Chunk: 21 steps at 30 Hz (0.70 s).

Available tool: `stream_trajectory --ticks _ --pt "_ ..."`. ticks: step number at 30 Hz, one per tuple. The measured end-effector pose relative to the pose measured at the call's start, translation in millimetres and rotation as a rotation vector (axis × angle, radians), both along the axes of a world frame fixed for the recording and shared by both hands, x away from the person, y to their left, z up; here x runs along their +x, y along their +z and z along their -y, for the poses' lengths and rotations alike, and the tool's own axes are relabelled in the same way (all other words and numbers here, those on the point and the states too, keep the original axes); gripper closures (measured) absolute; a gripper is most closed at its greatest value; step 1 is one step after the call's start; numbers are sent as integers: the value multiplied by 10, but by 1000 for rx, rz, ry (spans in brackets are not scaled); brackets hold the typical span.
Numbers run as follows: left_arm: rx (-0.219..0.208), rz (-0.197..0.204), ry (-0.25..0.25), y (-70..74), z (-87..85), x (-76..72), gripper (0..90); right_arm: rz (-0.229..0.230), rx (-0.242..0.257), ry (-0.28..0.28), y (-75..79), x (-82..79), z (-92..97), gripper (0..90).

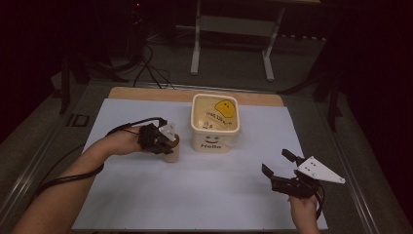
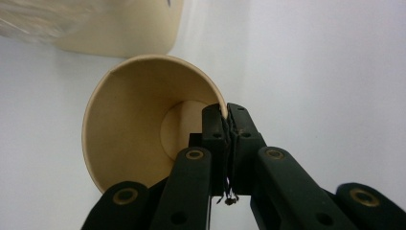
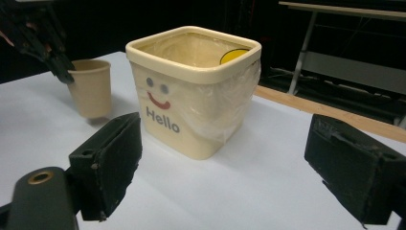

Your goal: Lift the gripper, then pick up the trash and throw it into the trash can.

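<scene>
Between the left hand-held gripper's pinching pads, the paper cup's rim (cup lifted).

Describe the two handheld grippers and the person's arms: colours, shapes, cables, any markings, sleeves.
Both are black two-jaw tools. The left gripper has matt black link arms with brass-coloured rivets, a pale three-cornered plate on top and a black cable looping back along the forearm. The right gripper carries a larger pale three-cornered plate and blocky black jaw pads with a rough face. Both forearms are bare, no sleeves in view. No markings readable.
</scene>
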<state>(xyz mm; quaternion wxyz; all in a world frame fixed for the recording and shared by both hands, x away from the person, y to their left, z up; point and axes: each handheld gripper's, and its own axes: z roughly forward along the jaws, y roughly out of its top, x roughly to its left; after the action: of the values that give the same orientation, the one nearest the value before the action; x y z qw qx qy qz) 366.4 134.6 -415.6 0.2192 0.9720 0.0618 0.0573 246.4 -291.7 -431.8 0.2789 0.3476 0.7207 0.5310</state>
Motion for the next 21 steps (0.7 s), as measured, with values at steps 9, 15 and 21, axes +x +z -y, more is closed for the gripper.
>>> stream_trajectory --ticks 9,15,21 --pt "-3 25 -5 368 -21 -59 892 3 0 1 7 0 -8 126" --pt "1 38 -17 650 -29 -81 892 4 0 1 10 -3 -8 126" --pt "-17 41 -30 887 -35 -95 892 5 0 4 11 1 -13 126"
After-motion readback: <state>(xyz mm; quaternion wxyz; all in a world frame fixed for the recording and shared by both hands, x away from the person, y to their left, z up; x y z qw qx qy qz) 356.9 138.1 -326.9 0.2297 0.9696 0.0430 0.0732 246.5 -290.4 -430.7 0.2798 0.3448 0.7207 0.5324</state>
